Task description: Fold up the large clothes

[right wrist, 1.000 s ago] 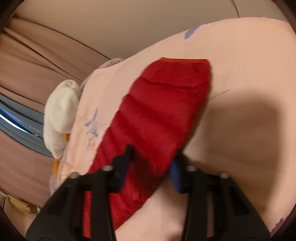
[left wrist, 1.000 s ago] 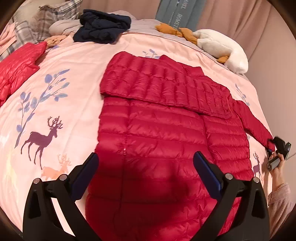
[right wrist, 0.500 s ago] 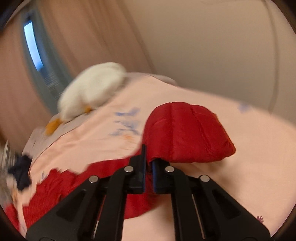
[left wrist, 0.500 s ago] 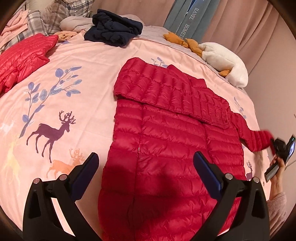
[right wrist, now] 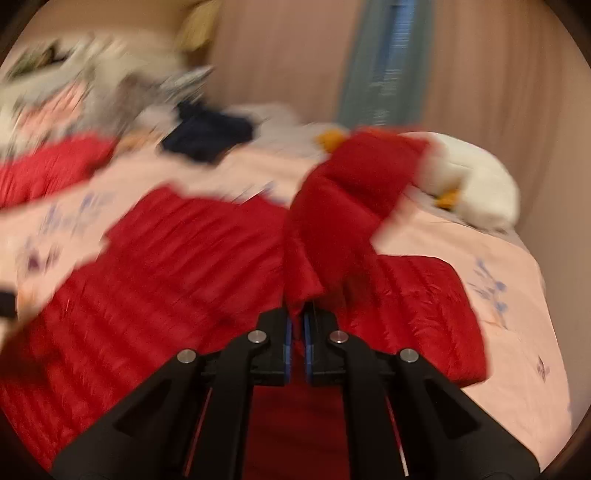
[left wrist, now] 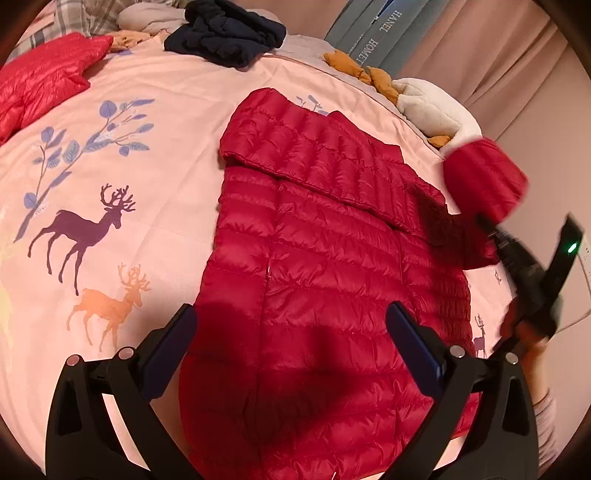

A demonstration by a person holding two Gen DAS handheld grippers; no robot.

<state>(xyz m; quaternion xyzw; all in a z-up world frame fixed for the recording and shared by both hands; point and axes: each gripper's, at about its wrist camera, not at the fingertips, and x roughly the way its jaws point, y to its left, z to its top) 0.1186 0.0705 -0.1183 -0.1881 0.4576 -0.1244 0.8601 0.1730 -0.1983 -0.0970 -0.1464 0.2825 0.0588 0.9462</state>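
A down jacket (left wrist: 314, 280) lies spread in the middle of the bed (left wrist: 155, 229), its far part folded over the body. Its right sleeve (left wrist: 484, 177) is lifted off the bed at the right edge, pinched in the right gripper (right wrist: 297, 328). The left gripper (left wrist: 291, 354) hovers over the jacket's near hem. At the far left lies a second puffer jacket (left wrist: 40, 81); a pile of clothing (left wrist: 225, 33) sits at the far edge, a plush toy (left wrist: 432, 103) at the far right.
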